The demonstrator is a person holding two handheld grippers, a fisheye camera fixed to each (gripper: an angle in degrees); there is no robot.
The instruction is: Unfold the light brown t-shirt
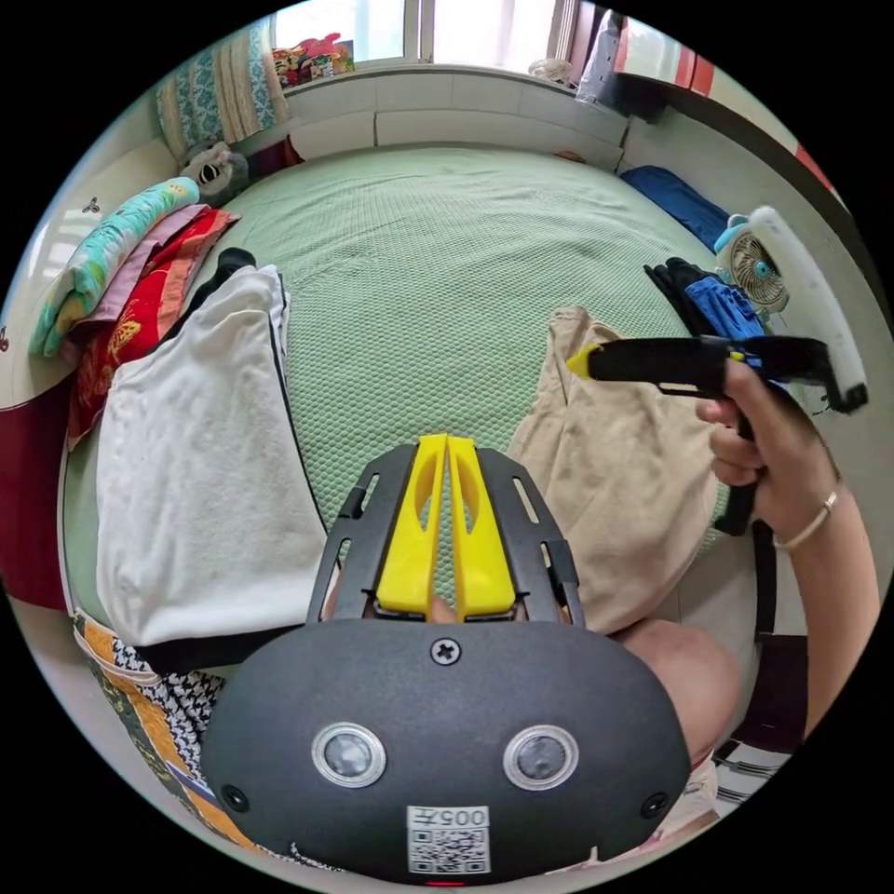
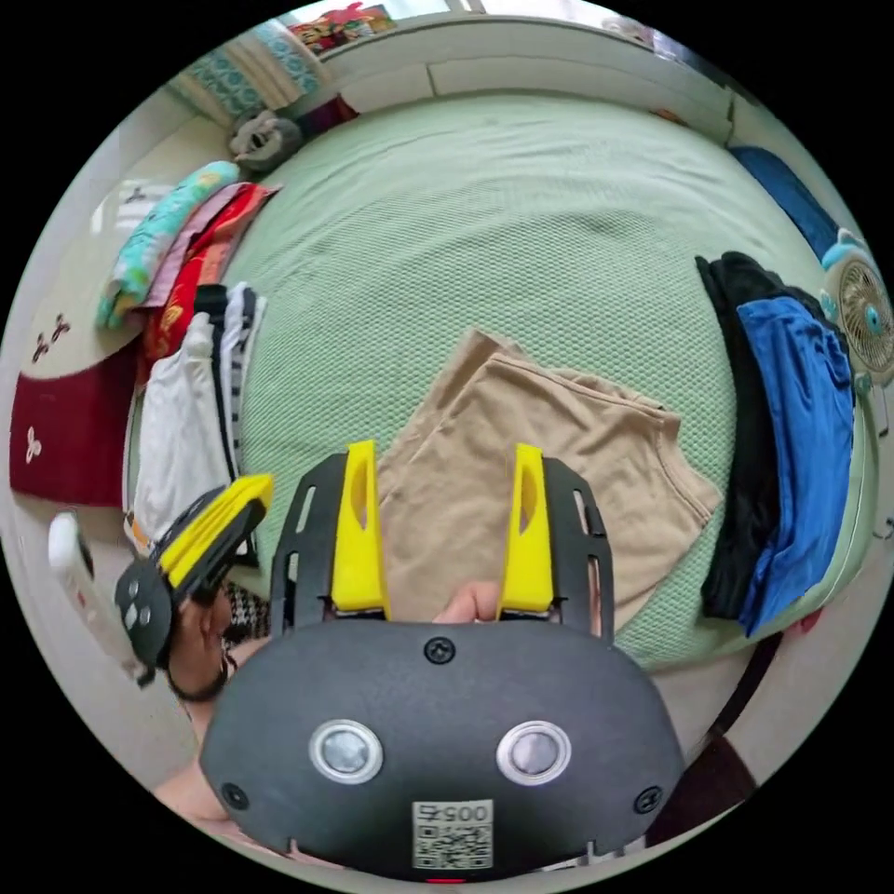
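Note:
The light brown t-shirt (image 2: 521,447) lies folded on the green bed, near its front edge; in the left gripper view the t-shirt (image 1: 615,484) sits to the right. My left gripper (image 1: 447,445) is shut, empty, held above the green cover beside the shirt's left edge; it also appears at the lower left of the right gripper view (image 2: 256,489). My right gripper (image 2: 443,456) is open, hovering over the shirt's near part with nothing between its jaws. In the left gripper view the right gripper (image 1: 582,361) hangs above the shirt, held by a hand.
A white folded garment (image 1: 196,466) on a stack of clothes lies at the bed's left. Folded blankets (image 1: 121,270) sit further left. Black and blue clothes (image 2: 782,447) and a small fan (image 2: 866,312) are on the right. The green bed cover (image 2: 521,233) stretches beyond.

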